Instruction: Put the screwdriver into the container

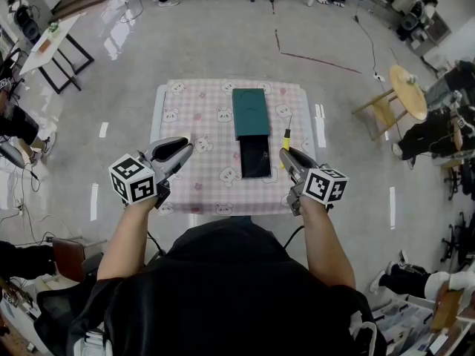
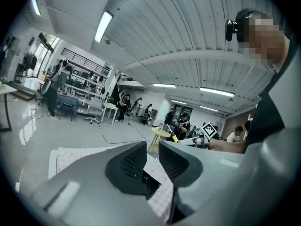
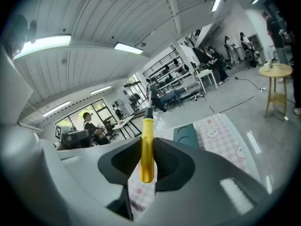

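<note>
Right gripper point(image 1: 286, 156) grasps the yellow screwdriver point(image 1: 286, 137), just right of the black container point(image 1: 255, 156). Left gripper point(image 1: 180, 148) hangs released and empty over the tabletop point(image 1: 199, 116)'s left.

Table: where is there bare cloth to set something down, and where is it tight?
Widest bare patch: tablecloth left of the green box and black tray, out to the left edge; the open left gripper hovers over its near part. Narrower strip on their right, where the right gripper holds the screwdriver. Centre is crowded.

Yellow-handled screwdriver point(image 3: 147, 147), seemingly black container point(image 1: 254, 156)
</note>
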